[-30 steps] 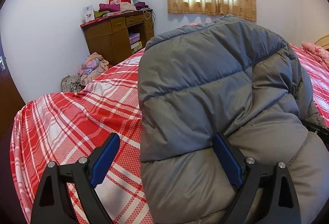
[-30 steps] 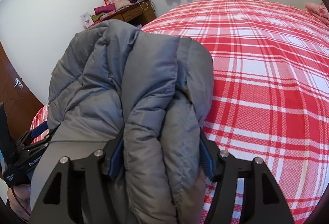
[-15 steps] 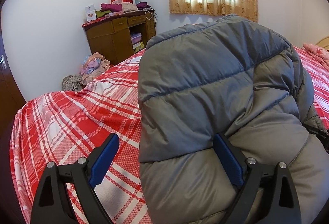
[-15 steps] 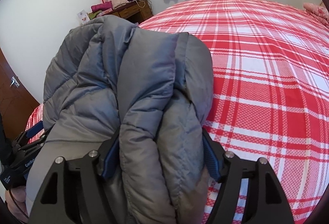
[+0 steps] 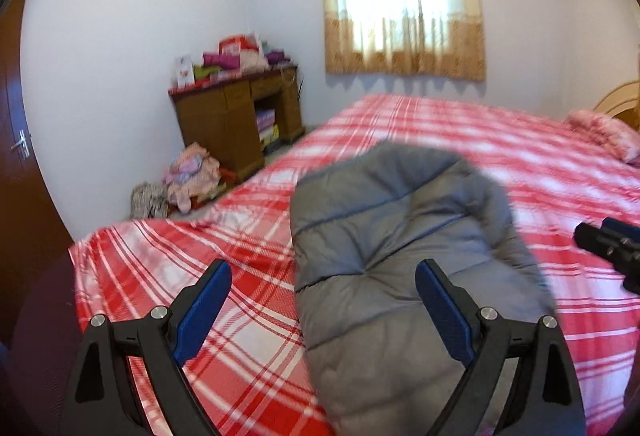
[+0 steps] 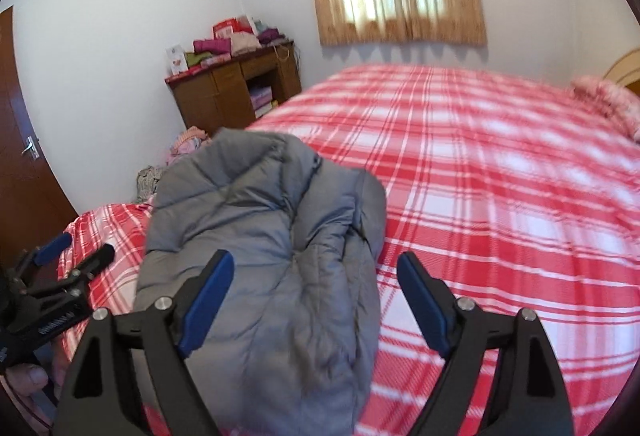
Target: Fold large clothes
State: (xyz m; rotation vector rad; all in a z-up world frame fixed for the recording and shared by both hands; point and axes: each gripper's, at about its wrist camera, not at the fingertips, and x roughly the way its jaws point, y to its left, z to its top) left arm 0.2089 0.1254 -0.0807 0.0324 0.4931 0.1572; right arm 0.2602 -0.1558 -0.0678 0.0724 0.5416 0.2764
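The jacket (image 5: 400, 276) is lying on the bed (image 5: 500, 164) near its foot edge. Behind-left, a desk (image 5: 236, 116) is standing w/ clothes (image 5: 236, 58) piled on top — a laundry heap (image 5: 192, 172) is sitting before it. A window (image 5: 404, 0) is hanging behind the bed; a pillow (image 5: 604, 128) is resting far right.

Grey quilted puffer jacket (image 5: 400, 276) is lying folded into a thick bundle on the red plaid bed (image 5: 520, 164), near its foot corner, seams showing, top layer puckering.
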